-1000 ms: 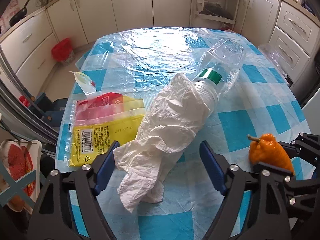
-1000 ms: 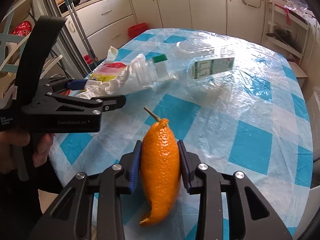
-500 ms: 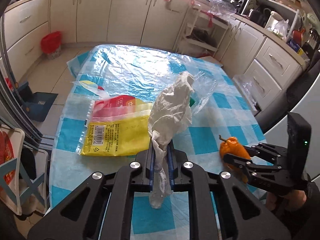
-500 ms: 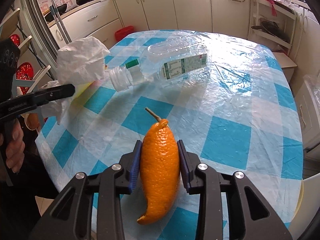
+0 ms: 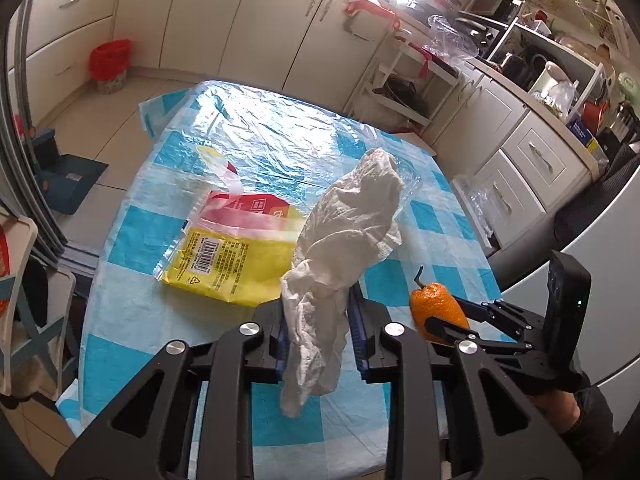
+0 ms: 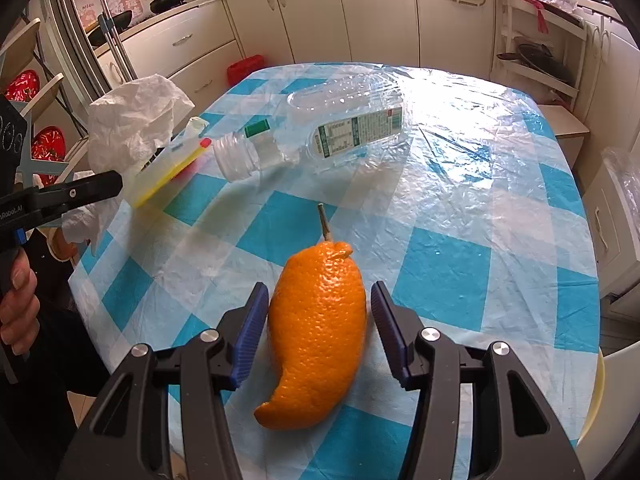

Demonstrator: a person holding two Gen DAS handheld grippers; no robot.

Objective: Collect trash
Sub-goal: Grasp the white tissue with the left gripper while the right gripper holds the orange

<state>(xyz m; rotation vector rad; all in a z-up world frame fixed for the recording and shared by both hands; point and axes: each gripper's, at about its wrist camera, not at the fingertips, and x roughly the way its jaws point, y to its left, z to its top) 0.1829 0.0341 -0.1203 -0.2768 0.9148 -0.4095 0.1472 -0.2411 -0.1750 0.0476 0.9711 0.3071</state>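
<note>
A crumpled white paper towel [image 5: 352, 220] stands up out of my left gripper [image 5: 318, 304], held above the table; the jaws are opening, and the towel still fills the gap between the pads. In the right wrist view the same towel [image 6: 128, 120] hangs at the left over the left gripper [image 6: 100, 186]. An orange peel with a stem [image 6: 318, 340] lies on the checked tablecloth [image 6: 440, 272] between the pads of my right gripper [image 6: 318, 292]; those jaws are opening, with a gap on each side. A clear empty bottle [image 6: 320, 132] lies further back. A yellow and red plastic bag [image 5: 236, 256] lies flat.
A red bin [image 5: 108, 60] stands on the floor by the white cabinets. Chairs crowd the table's left side [image 5: 24, 320]. A wire shelf rack [image 6: 536, 52] stands beyond the far right edge. A person's hand [image 6: 16, 292] holds the left gripper's handle.
My left gripper closed on the paper towel, lifted it off the bottle, and its jaws have since widened a little. The right jaws spread away from the orange peel.
</note>
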